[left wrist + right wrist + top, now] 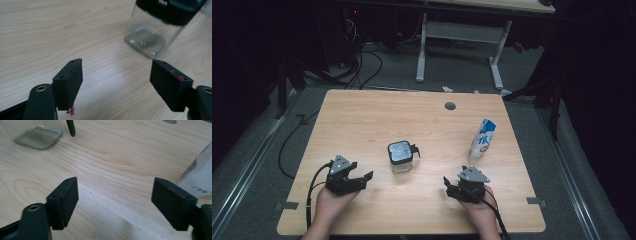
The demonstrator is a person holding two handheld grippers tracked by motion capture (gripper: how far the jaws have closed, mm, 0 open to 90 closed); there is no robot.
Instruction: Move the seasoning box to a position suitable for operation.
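Observation:
A clear square glass jar (401,156) with a black lid stands upright near the middle of the wooden table (362,120). To its right stands a blue and white milk carton (482,139). My left gripper (364,181) rests near the front left, open, its jaws aimed toward the jar (152,27), which stands ahead and apart from them. My right gripper (447,184) sits at the front right, open with nothing between its jaws (115,197). In the right gripper view the carton (200,180) is just beyond the right jaw and the jar's base (38,137) lies far left.
A small grey round hole cover (450,105) is set in the table's far side. Tape marks (287,205) sit at both front corners. Behind the table stands a white-framed desk (462,35), with cables on the floor.

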